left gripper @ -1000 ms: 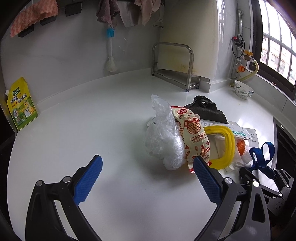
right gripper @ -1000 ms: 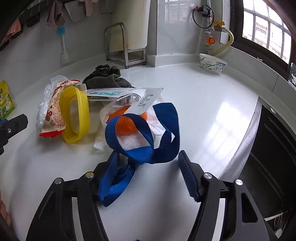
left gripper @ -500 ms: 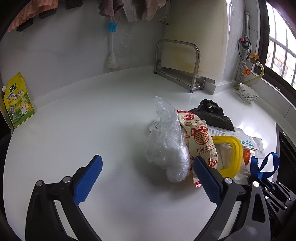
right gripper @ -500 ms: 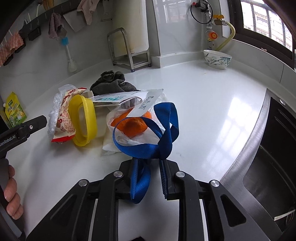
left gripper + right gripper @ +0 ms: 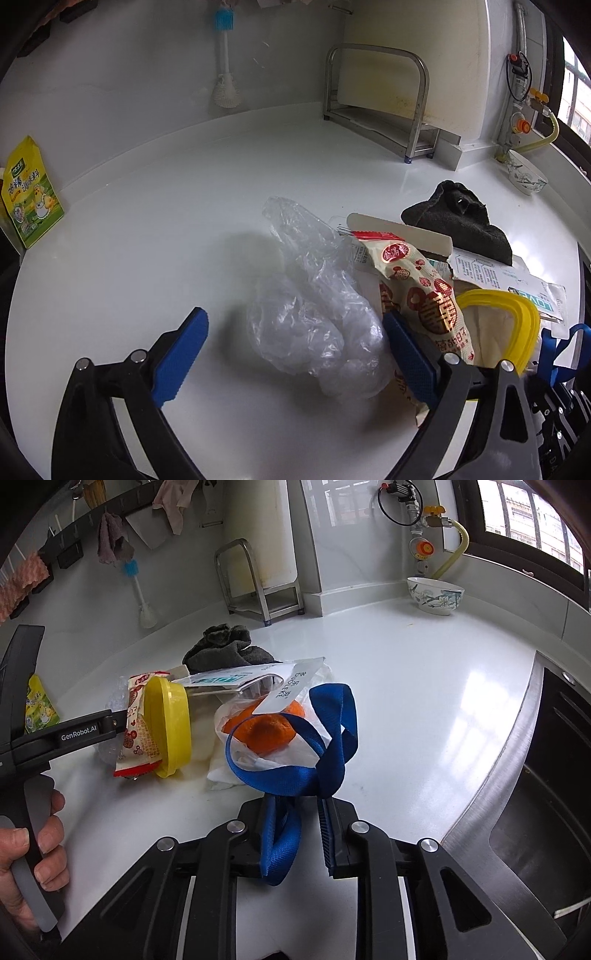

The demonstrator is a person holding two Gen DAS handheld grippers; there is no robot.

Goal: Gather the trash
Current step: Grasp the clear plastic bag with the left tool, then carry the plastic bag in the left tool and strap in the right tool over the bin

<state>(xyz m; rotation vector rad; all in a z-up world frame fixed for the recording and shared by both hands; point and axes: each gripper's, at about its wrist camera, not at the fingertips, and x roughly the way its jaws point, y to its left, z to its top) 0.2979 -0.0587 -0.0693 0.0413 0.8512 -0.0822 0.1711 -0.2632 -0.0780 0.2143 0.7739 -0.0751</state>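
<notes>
A pile of trash lies on the white counter. In the left wrist view my left gripper (image 5: 295,354) is open, its jaws on either side of a crumpled clear plastic bag (image 5: 314,314). A red-and-cream snack wrapper (image 5: 424,295) and a yellow lid (image 5: 498,325) lie just right of it. In the right wrist view my right gripper (image 5: 299,823) is shut on a blue strap (image 5: 314,746). The strap loops over orange peel (image 5: 266,727) on white paper. The snack wrapper (image 5: 138,727) and yellow lid (image 5: 168,723) lie to the left.
A dark grey cloth (image 5: 225,650) lies behind the pile. A metal rack (image 5: 376,99) stands at the back wall, a patterned bowl (image 5: 436,594) at the back right. A black sink (image 5: 546,794) opens on the right. A yellow pouch (image 5: 31,192) stands at the far left.
My right gripper has closed on the blue strap and lifted it. My left gripper has moved in closer, so the clear bag now sits between its open jaws.
</notes>
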